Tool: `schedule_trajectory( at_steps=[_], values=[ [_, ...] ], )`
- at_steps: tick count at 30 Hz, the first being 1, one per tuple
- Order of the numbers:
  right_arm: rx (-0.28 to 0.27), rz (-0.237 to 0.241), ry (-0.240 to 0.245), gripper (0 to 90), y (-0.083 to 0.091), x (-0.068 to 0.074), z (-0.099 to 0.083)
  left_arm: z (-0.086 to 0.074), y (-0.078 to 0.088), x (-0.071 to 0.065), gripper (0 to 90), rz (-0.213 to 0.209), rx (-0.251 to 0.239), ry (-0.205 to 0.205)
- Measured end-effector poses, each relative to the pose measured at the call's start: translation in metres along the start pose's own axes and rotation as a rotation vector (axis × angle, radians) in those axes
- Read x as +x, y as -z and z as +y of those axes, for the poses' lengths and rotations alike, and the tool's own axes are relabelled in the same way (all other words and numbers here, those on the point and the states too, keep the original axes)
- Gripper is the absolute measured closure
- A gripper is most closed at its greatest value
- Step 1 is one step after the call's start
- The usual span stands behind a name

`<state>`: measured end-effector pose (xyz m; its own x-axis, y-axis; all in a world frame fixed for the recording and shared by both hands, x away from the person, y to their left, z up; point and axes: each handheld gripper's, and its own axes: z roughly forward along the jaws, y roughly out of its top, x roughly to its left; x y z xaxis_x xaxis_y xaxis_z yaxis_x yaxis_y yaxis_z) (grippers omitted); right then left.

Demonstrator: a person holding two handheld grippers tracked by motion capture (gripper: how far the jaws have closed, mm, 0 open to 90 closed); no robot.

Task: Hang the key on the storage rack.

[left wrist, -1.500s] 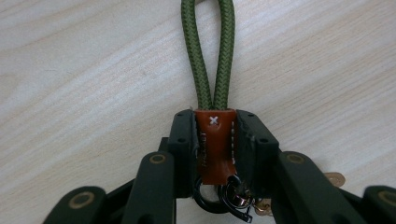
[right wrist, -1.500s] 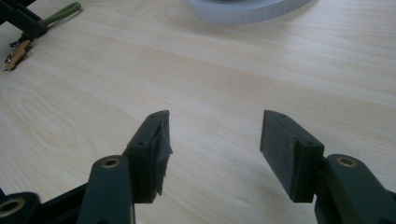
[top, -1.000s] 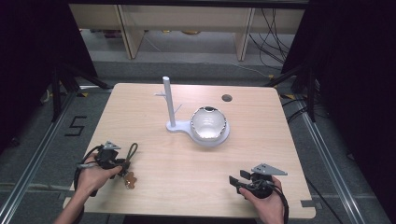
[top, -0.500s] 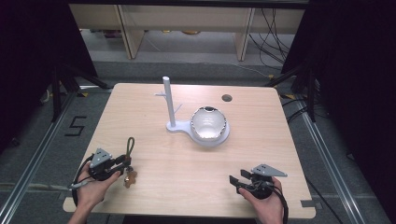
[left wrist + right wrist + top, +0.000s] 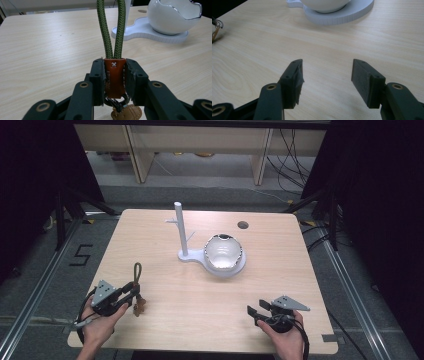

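Observation:
My left gripper (image 5: 114,75) is shut on a keychain: its pads press the brown leather tab (image 5: 114,77), and a green cord loop (image 5: 113,27) runs forward from it. A metal ring and a small tan charm (image 5: 126,113) hang under the jaws. In the high view that gripper (image 5: 131,292) sits near the table's front left corner, with the cord loop (image 5: 136,271) pointing away from me. My right gripper (image 5: 253,312) rests near the front right edge; its jaws (image 5: 325,80) stand wide open over bare wood. A white stand (image 5: 180,227) with a peg and a white bowl (image 5: 223,253) on its base sits mid-table.
The light wooden table (image 5: 150,235) has a small dark hole (image 5: 243,225) at the back right. The stand's flat base (image 5: 342,15) lies ahead of the right gripper. Dark floor, metal rails and cables surround the table.
My left hand has drawn the keychain back toward the front left corner of the table, still gripped. The right hand has stayed where it was.

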<state>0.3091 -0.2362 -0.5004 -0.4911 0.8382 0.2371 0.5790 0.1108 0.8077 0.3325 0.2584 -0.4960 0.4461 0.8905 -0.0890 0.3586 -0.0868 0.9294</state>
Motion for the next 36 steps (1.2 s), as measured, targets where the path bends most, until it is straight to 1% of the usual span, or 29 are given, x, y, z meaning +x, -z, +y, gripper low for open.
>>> schedule_trajectory(
  at_steps=[1,2,3,4,5,6,7,9,12,13,14,15,16,17,18,19,20,21,22,23,24,25,28,29,31,32,34,35,36],
  values=[
    [-0.005,-0.018,0.008,43.5,-0.001,0.0,0.0,0.0,0.0,-0.001,69.1,0.004,-0.018,0.002],
    [-0.019,-0.017,-0.01,43.5,-0.001,0.001,0.0,0.001,0.001,-0.002,69.1,0.012,-0.022,-0.011],
    [-0.015,-0.021,-0.007,43.5,0.0,0.001,0.0,0.002,0.001,-0.002,69.1,0.018,-0.02,-0.027],
    [-0.011,-0.017,-0.005,43.5,0.0,0.001,0.0,0.003,0.002,-0.003,69.1,0.023,-0.035,-0.032],
    [-0.014,-0.009,-0.017,43.5,0.0,0.001,0.0,0.004,0.002,-0.004,69.1,0.022,-0.043,-0.034],
    [-0.014,-0.009,-0.017,43.5,0.0,0.001,0.0,0.005,0.002,-0.004,69.1,0.021,-0.045,-0.034],
    [-0.022,-0.019,0.007,43.5,-0.002,-0.001,-0.001,0.007,0.003,-0.006,69.1,0.021,-0.061,-0.035],
    [-0.014,-0.013,0.008,43.5,-0.001,-0.001,-0.001,0.009,0.004,-0.007,69.1,0.026,-0.069,-0.041],
    [-0.022,-0.01,0.011,43.5,-0.002,-0.001,-0.001,0.012,0.005,-0.008,69.1,0.031,-0.072,-0.043],
    [-0.019,-0.019,0.01,43.5,-0.002,0.0,-0.001,0.012,0.005,-0.007,69.1,0.027,-0.084,-0.043],
    [-0.019,-0.019,0.01,43.5,-0.002,0.0,-0.001,0.014,0.006,-0.008,69.1,0.03,-0.081,-0.043],
    [-0.023,-0.021,0.018,43.5,-0.002,-0.001,-0.001,0.016,0.006,-0.008,69.1,0.03,-0.094,-0.039],
    [-0.023,-0.021,0.018,43.5,-0.002,-0.001,-0.001,0.016,0.006,-0.008,69.1,0.03,-0.094,-0.039],
    [-0.014,-0.008,-0.04,43.5,0.0,0.004,-0.001,0.018,0.007,-0.008,69.1,0.034,-0.091,-0.044],
    [-0.024,-0.018,0.005,43.5,0.0,0.001,0.0,0.018,0.006,-0.008,69.1,0.029,-0.104,-0.043],
    [-0.024,-0.024,-0.013,43.5,-0.001,0.003,0.0,0.021,0.007,-0.008,69.1,0.032,-0.106,-0.047],
    [-0.024,-0.024,-0.013,43.5,-0.001,0.003,0.0,0.021,0.007,-0.008,69.1,0.032,-0.106,-0.047],
    [-0.027,-0.017,0.01,43.4,-0.001,0.001,0.0,0.022,0.007,-0.009,69.1,0.03,-0.11,-0.048],
    [-0.023,-0.009,-0.018,43.4,0.0,0.003,0.0,0.023,0.008,-0.009,69.1,0.035,-0.105,-0.051],
    [-0.021,-0.025,0.017,43.5,0.0,0.001,0.001,0.024,0.008,-0.009,69.1,0.031,-0.118,-0.047],
    [-0.021,-0.025,0.011,43.4,0.0,0.001,0.001,0.026,0.009,-0.009,69.1,0.034,-0.114,-0.046],
    [-0.02,-0.027,0.017,43.4,0.0,0.001,0.001,0.027,0.009,-0.009,69.1,0.033,-0.122,-0.049],
    [-0.022,-0.021,0.015,43.3,0.0,0.001,0.001,0.031,0.01,-0.009,69.1,0.034,-0.129,-0.049],
    [-0.026,-0.037,0.023,43.3,-0.001,0.001,0.001,0.032,0.011,-0.01,69.1,0.034,-0.13,-0.051],
    [-0.025,-0.036,0.027,43.3,-0.001,0.001,0.001,0.034,0.011,-0.01,69.1,0.034,-0.131,-0.055],
    [-0.023,-0.027,0.019,43.3,-0.001,0.001,0.001,0.034,0.01,-0.011,69.0,0.033,-0.135,-0.051],
    [-0.032,-0.018,0.026,43.3,0.001,0.001,0.002,0.035,0.009,-0.011,69.1,0.027,-0.144,-0.054],
    [-0.029,-0.001,0.004,43.2,0.001,0.002,0.002,0.036,0.011,-0.011,69.1,0.033,-0.134,-0.061],
    [-0.029,-0.001,0.004,43.2,0.001,0.002,0.002,0.036,0.011,-0.011,69.1,0.033,-0.134,-0.061]
  ],
)
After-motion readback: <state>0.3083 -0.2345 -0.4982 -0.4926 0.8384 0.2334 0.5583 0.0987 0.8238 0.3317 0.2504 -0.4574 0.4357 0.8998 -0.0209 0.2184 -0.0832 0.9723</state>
